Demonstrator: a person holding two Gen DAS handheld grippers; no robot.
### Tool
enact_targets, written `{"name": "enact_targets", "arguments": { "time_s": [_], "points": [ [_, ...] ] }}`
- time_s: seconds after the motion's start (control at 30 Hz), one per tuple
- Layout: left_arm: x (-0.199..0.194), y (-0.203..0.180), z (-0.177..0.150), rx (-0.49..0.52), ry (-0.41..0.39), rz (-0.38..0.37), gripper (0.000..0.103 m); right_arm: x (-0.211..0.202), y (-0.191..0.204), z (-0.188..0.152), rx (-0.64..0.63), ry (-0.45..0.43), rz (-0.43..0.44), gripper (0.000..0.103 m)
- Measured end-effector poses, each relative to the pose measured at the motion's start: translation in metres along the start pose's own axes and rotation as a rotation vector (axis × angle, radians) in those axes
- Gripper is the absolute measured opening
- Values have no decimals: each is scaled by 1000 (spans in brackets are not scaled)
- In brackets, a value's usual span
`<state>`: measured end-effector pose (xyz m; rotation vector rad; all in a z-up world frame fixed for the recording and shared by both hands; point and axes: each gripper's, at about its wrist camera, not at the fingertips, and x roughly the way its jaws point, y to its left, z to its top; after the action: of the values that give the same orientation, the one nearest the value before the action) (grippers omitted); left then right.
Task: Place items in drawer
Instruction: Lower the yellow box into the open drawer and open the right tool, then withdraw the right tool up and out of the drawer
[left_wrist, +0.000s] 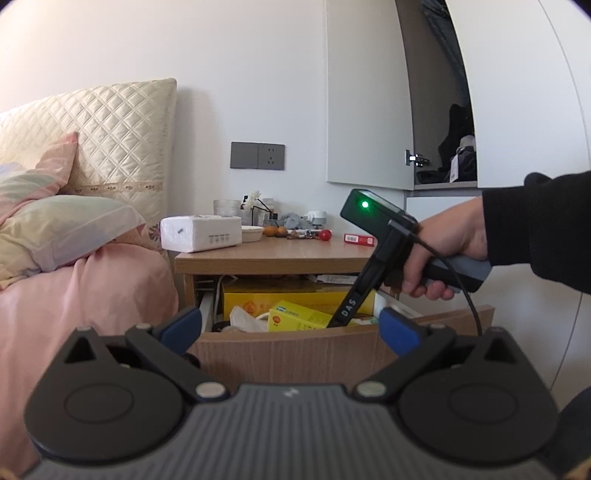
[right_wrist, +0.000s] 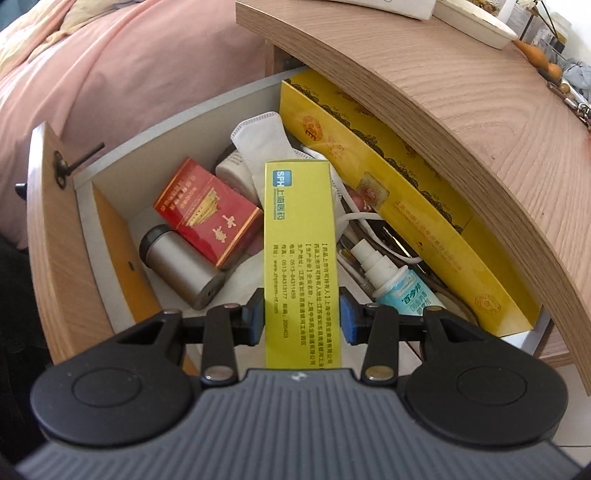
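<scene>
The nightstand drawer (right_wrist: 55, 258) is pulled open and full of items. My right gripper (right_wrist: 302, 319) is shut on a yellow-green medicine box (right_wrist: 299, 240) and holds it over the drawer, pointing in. In the left wrist view the drawer front (left_wrist: 295, 354) is just ahead, the same box (left_wrist: 295, 319) pokes out of it, and the right gripper's black body (left_wrist: 369, 258) reaches down into the drawer. My left gripper (left_wrist: 291, 328) is open and empty in front of the drawer front.
In the drawer lie a red cigarette pack (right_wrist: 208, 210), a silver cylinder (right_wrist: 181, 264), a spray bottle (right_wrist: 391, 277), a long yellow box (right_wrist: 388, 184), a white mask and cables. The nightstand top (left_wrist: 280, 254) holds a tissue pack (left_wrist: 201, 232), a red box (left_wrist: 360, 239) and small items. A pink bed (left_wrist: 74, 295) is at left.
</scene>
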<state>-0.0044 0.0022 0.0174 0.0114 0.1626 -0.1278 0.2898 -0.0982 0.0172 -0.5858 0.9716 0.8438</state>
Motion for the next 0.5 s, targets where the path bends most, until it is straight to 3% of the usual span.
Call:
{"name": "enact_targets", "arguments": {
  "time_s": [0.1,0.23,0.33,0.5],
  "points": [
    [0,-1,0,2,-1,-1,103,-7,0,-1,24,-16,-9,49],
    [0,0,-1,-2,-2,-1,103,-29,-3,-4,74,-60,-33,75],
    [0,0,0,-3,-4,-2,103,-50,-3,-6,101,-117,-45,86],
    [-2,-1,0,-3,-9,-4,103,-87,0,-12,156,-246,-101,86]
  ]
}}
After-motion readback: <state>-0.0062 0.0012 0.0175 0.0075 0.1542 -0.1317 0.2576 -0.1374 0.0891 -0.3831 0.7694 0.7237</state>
